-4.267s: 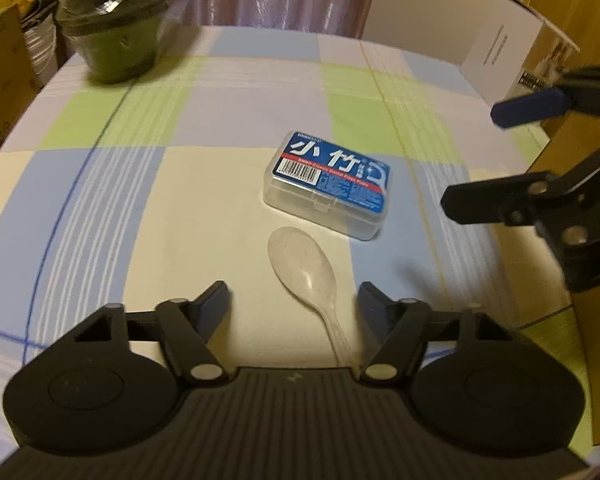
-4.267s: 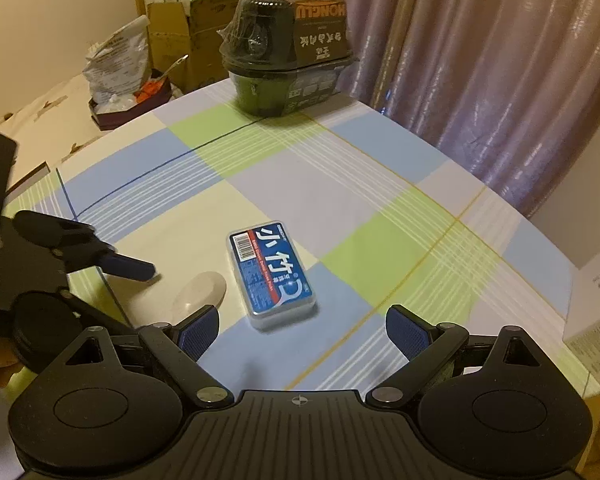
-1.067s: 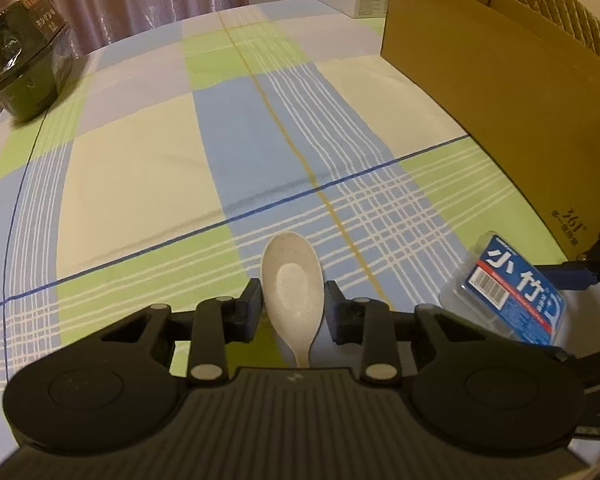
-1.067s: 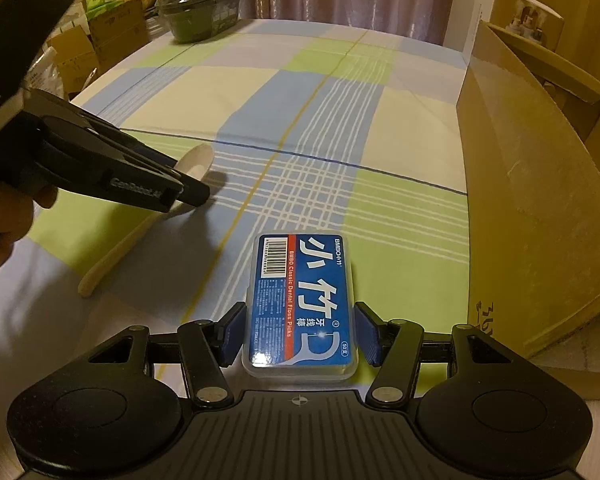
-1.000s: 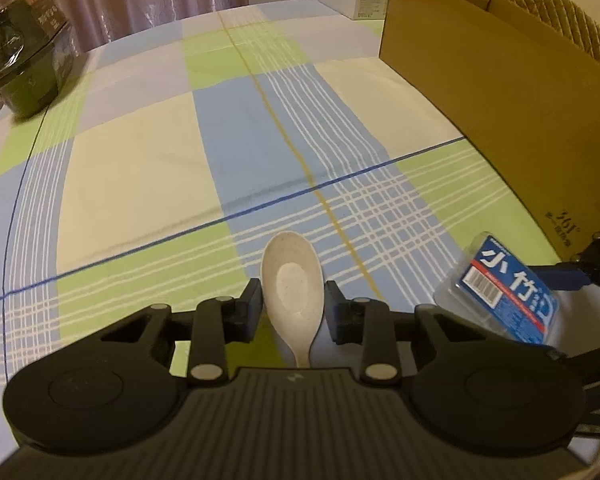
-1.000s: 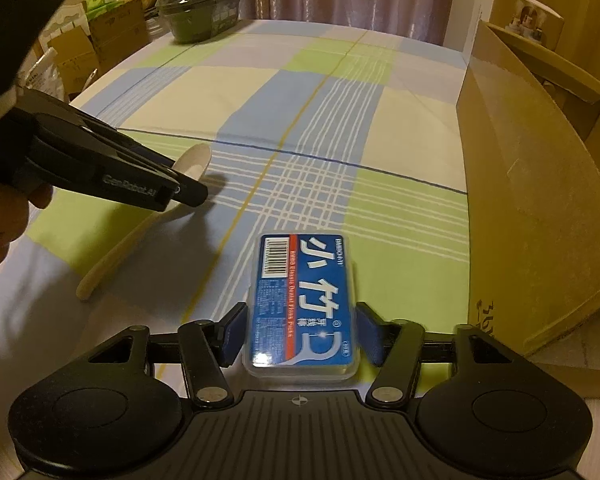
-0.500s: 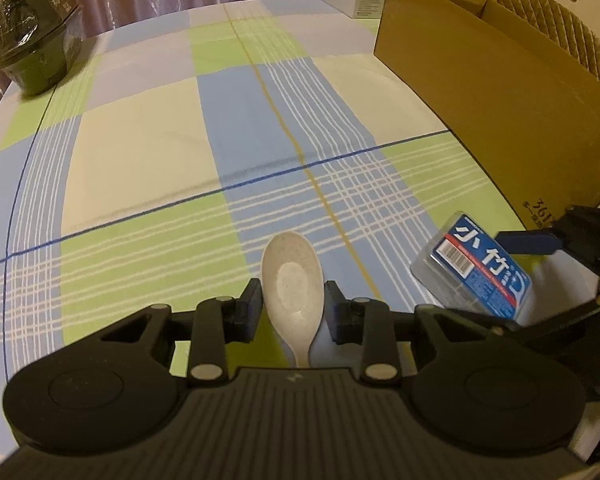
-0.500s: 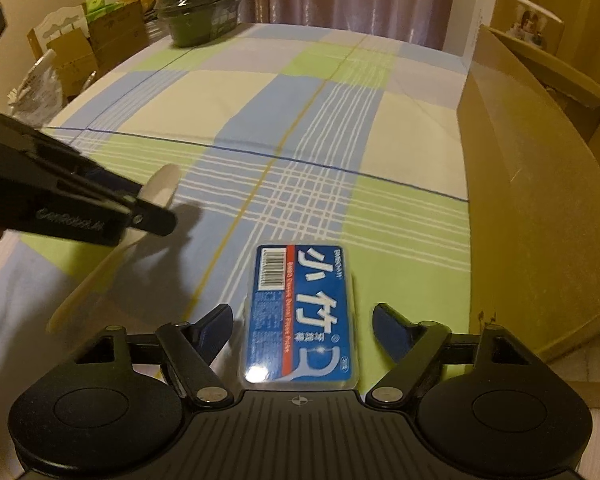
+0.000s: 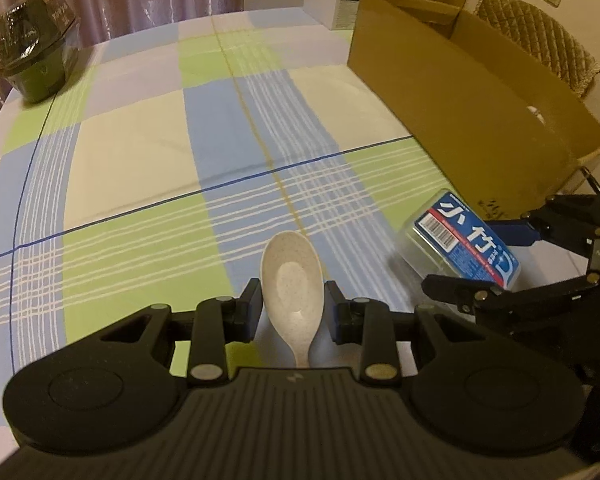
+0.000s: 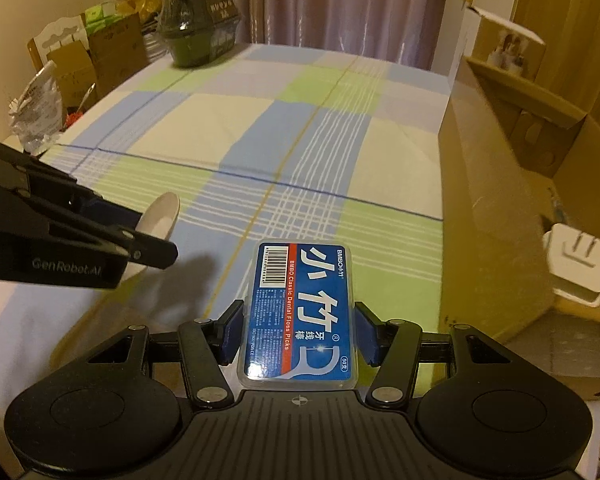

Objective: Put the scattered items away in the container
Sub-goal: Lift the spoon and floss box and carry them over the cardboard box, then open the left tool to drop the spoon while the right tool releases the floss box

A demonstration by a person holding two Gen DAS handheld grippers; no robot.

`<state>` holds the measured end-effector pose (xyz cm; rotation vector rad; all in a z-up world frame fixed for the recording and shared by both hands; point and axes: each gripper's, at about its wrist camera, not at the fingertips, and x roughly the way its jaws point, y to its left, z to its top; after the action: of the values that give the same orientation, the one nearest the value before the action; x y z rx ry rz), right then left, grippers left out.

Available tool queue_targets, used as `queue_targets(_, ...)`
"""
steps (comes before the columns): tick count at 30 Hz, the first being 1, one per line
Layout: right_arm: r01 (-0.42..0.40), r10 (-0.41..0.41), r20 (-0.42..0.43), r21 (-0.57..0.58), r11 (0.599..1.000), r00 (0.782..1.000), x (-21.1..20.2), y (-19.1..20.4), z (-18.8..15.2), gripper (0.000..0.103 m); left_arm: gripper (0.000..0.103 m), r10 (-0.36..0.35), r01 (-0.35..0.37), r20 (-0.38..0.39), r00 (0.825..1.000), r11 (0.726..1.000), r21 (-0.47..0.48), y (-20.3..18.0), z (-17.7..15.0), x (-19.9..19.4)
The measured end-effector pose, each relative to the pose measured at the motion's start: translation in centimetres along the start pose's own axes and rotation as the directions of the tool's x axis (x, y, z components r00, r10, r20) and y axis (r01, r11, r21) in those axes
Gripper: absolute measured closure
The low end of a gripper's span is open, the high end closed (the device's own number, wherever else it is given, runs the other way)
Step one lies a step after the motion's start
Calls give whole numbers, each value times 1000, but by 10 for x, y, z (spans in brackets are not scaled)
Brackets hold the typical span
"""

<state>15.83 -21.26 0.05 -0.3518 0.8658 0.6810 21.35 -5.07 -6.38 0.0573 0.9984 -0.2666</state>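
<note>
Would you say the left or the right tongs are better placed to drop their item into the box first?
Right: its tongs hold the floss case right beside the box; the left tongs, with the spoon, sit farther away.

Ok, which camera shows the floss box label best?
The right wrist view: the floss box faces the camera between the right gripper fingers, label fully readable. The left wrist view shows it small, tilted, near the frame edge.

Matt speckled plastic on the spoon (image 9: 293, 280). Clear glossy plastic with a shiny printed label on the floss-pick box (image 10: 300, 312). Matt black plastic with ribbed housing on the left hand-held gripper (image 9: 293, 312). Plain brown cardboard for the container (image 9: 476, 92). Woven checked cloth over the tabletop (image 9: 140, 160).
</note>
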Motion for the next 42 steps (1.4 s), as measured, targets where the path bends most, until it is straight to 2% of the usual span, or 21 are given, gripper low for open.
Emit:
queue_targets(17,55,-59,87,52,997,994,-96,-14,-10,44,76,-37,37,46,998,999,-3,-55,-10,-63)
queue_targets(25,89,-101,117,103,991,988,-132,-40,-15,44,76,-87,85,69,994,996,31,-90,5,-75)
queue_targets(35,152,-181,188,161,975,965,-167,-105,5,44,76,-157,146,135,978,985,93,-149,72,-81)
queue_targets(42,178,-217,214,188,966,952,-169,-160,31,44,76,-189,181,173,967,982,64,-178,129,-67)
